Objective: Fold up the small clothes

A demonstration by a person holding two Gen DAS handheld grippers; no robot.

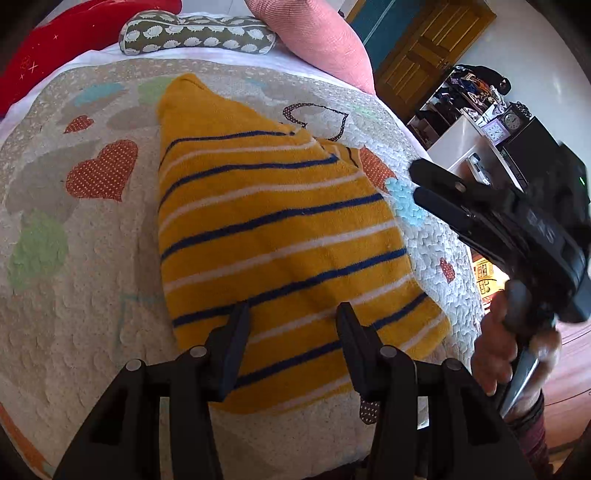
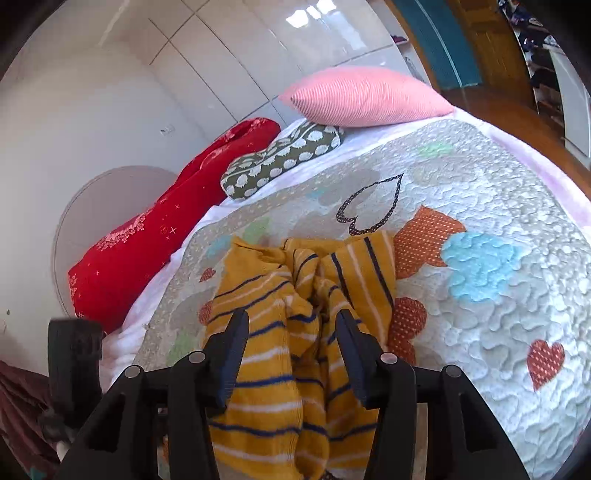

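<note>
A small mustard-yellow garment (image 1: 280,236) with blue and white stripes lies on the heart-patterned quilt (image 1: 74,280). In the left wrist view it lies fairly flat. My left gripper (image 1: 291,317) is open, its fingers hovering over the garment's near end. My right gripper (image 1: 421,184) shows at the right beyond the garment's edge, its fingers close together there. In the right wrist view the garment (image 2: 288,332) looks bunched and creased, and my right gripper (image 2: 291,325) is open above its near part, holding nothing.
A pink pillow (image 1: 317,33), a sheep-print cushion (image 1: 195,33) and a red pillow (image 1: 74,33) lie at the head of the bed. A wooden door (image 1: 428,48) and cluttered shelves (image 1: 476,99) stand to the right. White wardrobe doors (image 2: 166,74) stand behind the bed.
</note>
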